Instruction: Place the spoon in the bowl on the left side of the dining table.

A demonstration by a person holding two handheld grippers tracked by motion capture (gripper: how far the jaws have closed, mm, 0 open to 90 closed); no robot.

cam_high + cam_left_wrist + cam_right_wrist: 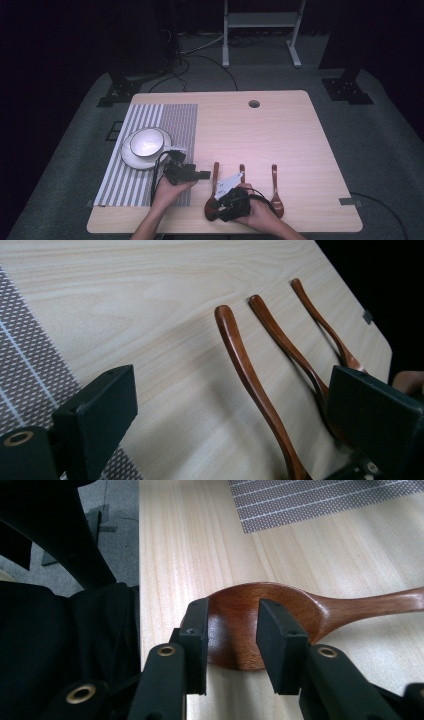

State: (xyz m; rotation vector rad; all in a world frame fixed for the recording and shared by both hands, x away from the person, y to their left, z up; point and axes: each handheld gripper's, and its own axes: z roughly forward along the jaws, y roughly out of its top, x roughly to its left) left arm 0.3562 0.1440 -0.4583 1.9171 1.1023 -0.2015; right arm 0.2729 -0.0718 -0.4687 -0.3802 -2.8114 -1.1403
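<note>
- The right gripper (216,207) sits at the near edge of the pale wooden table (280,130), held in the person's right hand (260,212), with its grey three-cornered plate (229,183) on top
- In the right gripper view its 2 black jaws are drawn close together over the bowl of the leftmost dark brown wooden spoon (280,615); they appear to pinch the bowl's raised rim between them, though the contact itself is hard to make out from this angle
- That spoon lies flat on the table close to the near edge, its bowl toward the person and its handle running toward the far edge
- 3 such brown wooden spoons lie side by side in the near middle of the table: the leftmost, the middle spoon (242,172) just beside it, and the right-hand spoon (275,192) a little further toward the right edge
- The left gripper (200,175), held in the left hand (167,192), rests near the right border of the grey-and-white striped placemat (165,125), pointing toward the spoon handles
- In the left gripper view its jaws stand wide apart with nothing between them, released, and the 3 handles rise across the bare wood ahead
- A white round bowl on a white saucer (145,145) stands on the placemat, toward the left edge of the table, close behind the left gripper
- A small round hole (254,104) is cut in the table near the far edge
</note>
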